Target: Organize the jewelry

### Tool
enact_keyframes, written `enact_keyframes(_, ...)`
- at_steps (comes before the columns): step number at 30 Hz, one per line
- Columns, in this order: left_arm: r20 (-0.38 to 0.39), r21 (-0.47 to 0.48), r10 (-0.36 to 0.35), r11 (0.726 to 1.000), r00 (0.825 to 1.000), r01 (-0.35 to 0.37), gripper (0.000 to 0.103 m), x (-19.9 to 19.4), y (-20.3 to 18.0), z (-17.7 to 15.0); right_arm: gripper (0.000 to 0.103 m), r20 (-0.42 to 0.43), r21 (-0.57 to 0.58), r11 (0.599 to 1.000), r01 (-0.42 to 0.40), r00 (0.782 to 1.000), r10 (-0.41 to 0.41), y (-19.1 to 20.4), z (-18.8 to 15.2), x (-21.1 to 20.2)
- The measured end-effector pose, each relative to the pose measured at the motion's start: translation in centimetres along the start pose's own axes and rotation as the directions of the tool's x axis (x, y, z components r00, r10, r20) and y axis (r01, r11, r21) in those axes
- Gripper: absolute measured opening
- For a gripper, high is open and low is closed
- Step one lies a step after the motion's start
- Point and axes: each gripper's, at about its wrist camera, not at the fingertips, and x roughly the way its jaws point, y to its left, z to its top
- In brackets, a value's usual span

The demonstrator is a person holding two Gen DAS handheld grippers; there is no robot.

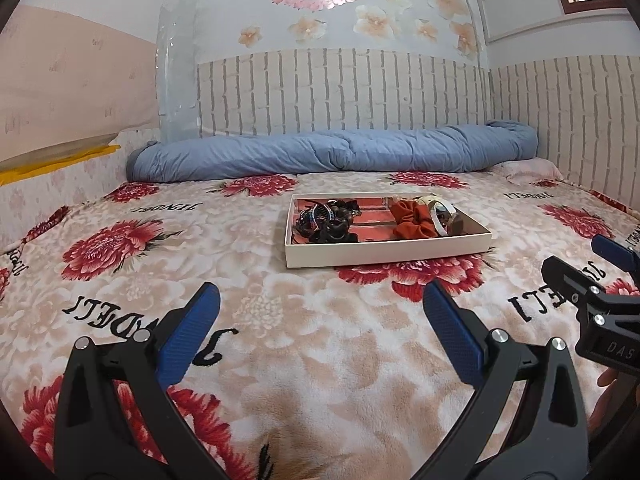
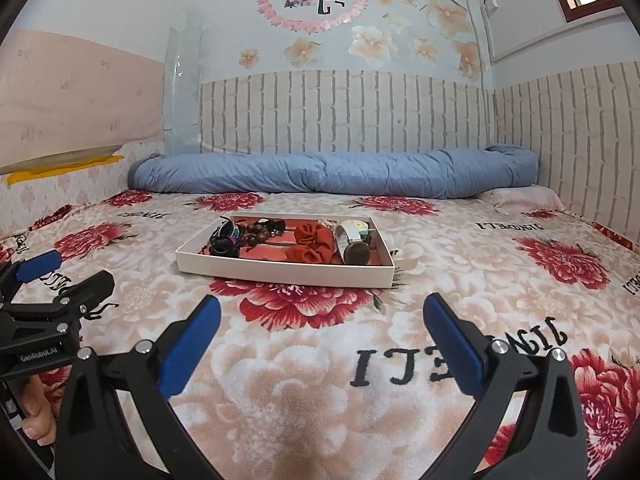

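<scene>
Jewelry sits in a flat white box (image 1: 387,254) out on my bed, on the flower blanket (image 1: 256,312). At the left end of the box is a dark pile with a hair clip (image 1: 316,216) and brown beads (image 2: 256,229). Next to that is a rust-red scrunchie (image 2: 312,245). At the right end is a watch (image 2: 349,242) with a white band. All of it lies inside the box and nothing pokes over the rim. My left tool (image 1: 320,320) is wide open with nothing in it, and it hangs over the blanket, near the box but not touching it. My right tool (image 2: 322,326) is wide open too, with nothing in it, and it also sits back from the box. The two tools are side by side, and each one shows up at the edge of the other's view. A rolled blue quilt (image 1: 332,154) lies along the wall, far behind the box.
</scene>
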Motion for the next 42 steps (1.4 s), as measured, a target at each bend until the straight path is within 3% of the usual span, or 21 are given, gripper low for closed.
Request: enact_keyframes(42,0.007,0.006,0.007,1.0,1.0,-0.007,0.098,-0.25,-0.04,-0.07,0.099,0.006,0.007,1.0,0.002,1.0,-0.002,-0.3,0.22,-0.09)
